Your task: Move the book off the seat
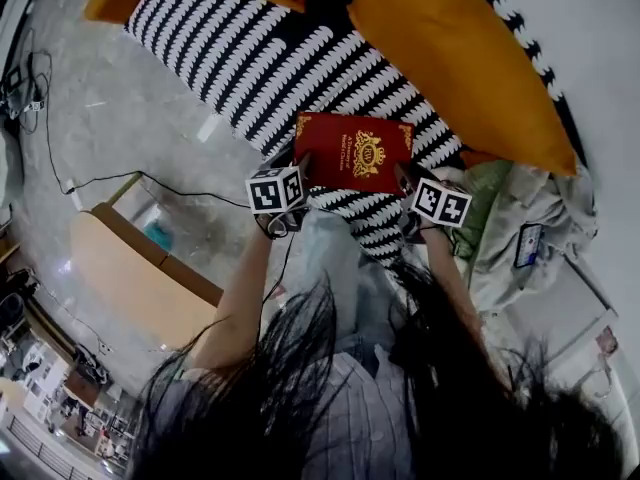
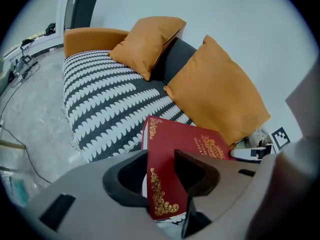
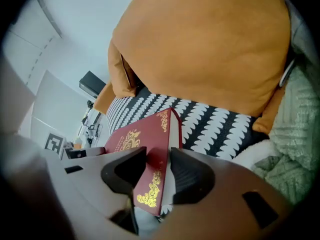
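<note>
A red book with gold ornament is held over the near edge of the black-and-white patterned seat. My left gripper is shut on the book's near left corner, my right gripper on its near right corner. In the left gripper view the book runs between both jaws of the left gripper, cover facing up. In the right gripper view the right gripper clamps the book at its edge, the page block showing.
Two orange cushions lean on the sofa back behind the book. A green blanket and crumpled cloths lie at the right. A wooden table and cables are on the floor at the left.
</note>
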`<action>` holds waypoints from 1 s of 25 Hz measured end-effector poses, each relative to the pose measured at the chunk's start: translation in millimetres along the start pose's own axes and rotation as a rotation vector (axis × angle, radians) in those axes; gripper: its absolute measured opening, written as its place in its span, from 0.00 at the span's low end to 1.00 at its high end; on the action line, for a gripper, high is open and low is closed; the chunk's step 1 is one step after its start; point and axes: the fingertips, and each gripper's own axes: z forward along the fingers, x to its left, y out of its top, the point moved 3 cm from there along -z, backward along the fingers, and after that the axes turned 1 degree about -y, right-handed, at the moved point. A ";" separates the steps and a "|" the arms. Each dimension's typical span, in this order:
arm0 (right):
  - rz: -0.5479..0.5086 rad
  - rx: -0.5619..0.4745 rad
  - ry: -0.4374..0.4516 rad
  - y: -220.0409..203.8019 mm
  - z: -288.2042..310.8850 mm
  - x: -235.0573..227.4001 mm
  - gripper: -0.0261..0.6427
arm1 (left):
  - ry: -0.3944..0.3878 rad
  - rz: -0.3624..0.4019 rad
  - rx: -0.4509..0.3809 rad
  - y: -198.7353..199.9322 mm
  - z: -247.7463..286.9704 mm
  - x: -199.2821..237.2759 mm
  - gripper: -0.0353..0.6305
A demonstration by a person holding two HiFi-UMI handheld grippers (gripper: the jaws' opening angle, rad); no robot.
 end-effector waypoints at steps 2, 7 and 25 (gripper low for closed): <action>-0.016 -0.013 0.009 2.8 -17.2 8.3 0.28 | 0.001 -0.015 -0.023 1.6 -17.4 -7.7 0.32; -0.061 -0.052 0.047 13.8 -50.7 28.2 0.27 | -0.005 -0.014 -0.087 14.3 -52.7 -24.7 0.31; -0.290 -0.286 0.170 42.9 -221.0 118.9 0.26 | -0.014 0.013 -0.379 30.2 -227.7 -113.7 0.30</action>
